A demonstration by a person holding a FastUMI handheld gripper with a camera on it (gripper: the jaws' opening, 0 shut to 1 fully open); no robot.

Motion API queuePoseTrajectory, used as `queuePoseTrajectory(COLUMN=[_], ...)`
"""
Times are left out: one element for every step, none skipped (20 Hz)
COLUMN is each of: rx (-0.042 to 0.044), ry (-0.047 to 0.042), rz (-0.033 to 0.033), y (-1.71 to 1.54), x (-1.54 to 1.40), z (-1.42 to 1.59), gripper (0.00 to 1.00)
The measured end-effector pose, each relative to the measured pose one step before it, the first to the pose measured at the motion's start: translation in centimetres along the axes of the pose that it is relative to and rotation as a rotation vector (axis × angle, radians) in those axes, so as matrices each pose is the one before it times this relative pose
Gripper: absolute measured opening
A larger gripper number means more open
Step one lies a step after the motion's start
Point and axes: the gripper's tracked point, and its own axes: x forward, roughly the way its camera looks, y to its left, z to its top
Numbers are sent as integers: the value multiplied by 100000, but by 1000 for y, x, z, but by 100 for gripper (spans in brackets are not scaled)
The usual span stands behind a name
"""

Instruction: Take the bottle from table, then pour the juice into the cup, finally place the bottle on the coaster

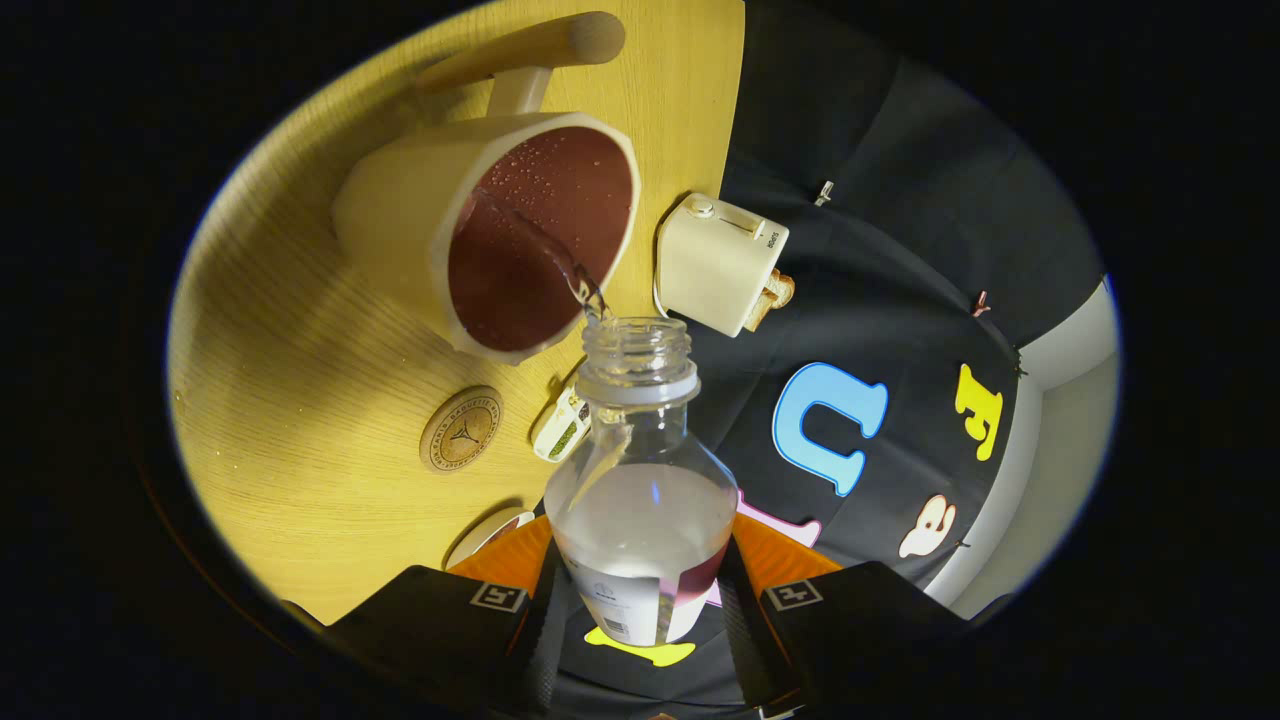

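Observation:
My gripper [640,600] is shut on a clear plastic bottle [640,500], both fingers pressing its labelled lower body. The bottle is uncapped and tipped toward the cup, with clear liquid inside. A thin stream runs from its mouth [637,335] into the cream cup [500,235], which has a dark reddish inside with droplets and a handle on its far side. The cup stands on the wooden table [300,400] just beyond the bottle's mouth. A round cork coaster [461,429] lies on the table beside the cup, closer to my fingers.
A cream toaster [720,262] with a slice of bread stands at the table's edge by the cup. A small packet [562,425] lies near the bottle's neck. A wooden rod [530,45] lies beyond the cup. A round plate edge [490,532] shows by my fingers.

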Motion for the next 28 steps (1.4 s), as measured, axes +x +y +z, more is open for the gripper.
queuePoseTrajectory(rx=[-899, -956, -1044, -1021, -961, -874, -642, -426, -609, -964, -693, -64, 205, -58, -661, -1051, -1120, -925, -468, -69, 71, -441, -495, -614, -592, -641, -702, -896], ry=[-495, -382, -315, -402, -359, -391, -154, -45, -89, -147, -223, -54, 179, -16, -311, -699, -872, -795, -371, 326, 140, -71, -55, -218, -398, -337, -431, -489], rz=[-407, -169, -174, -216, -84, 38, -224, 135, 175, 107, -11, 151, 319, 188, -142, -266, -461, -530, -43, 194, 362, -70, 332, 164, 78, 205, 261, 53], y=[-361, -230, -118, -205, -53, -116, -85, 45, 2, 13, -12, 61, 28, -27, -21, -86, -220, -175, -65, 11, 193, 26, -144, 107, 21, 38, 169, -1], x=[66, 24, 253, 2, -11, -52, -125, -19, 218, -36, 36, -74, 154, -28, -20, -60, 142, 36, 58, -77, 16, 22, 194, -61, 80, -35, 14, 11], z=[18, -36, -11, 7, 140, -93, 193, -117, -18, 96, -47, -55, -31, 120, 308, 220, 130, 230, 45, 4, 42, 69, 72, 82, 40, 5, 60, 73], gripper=[71, 71, 71, 71, 71, 71, 71, 71, 71, 71, 71, 71, 71, 71, 71, 71, 71, 71, 71, 71, 71, 71, 71, 71, 71, 71, 71, 71])
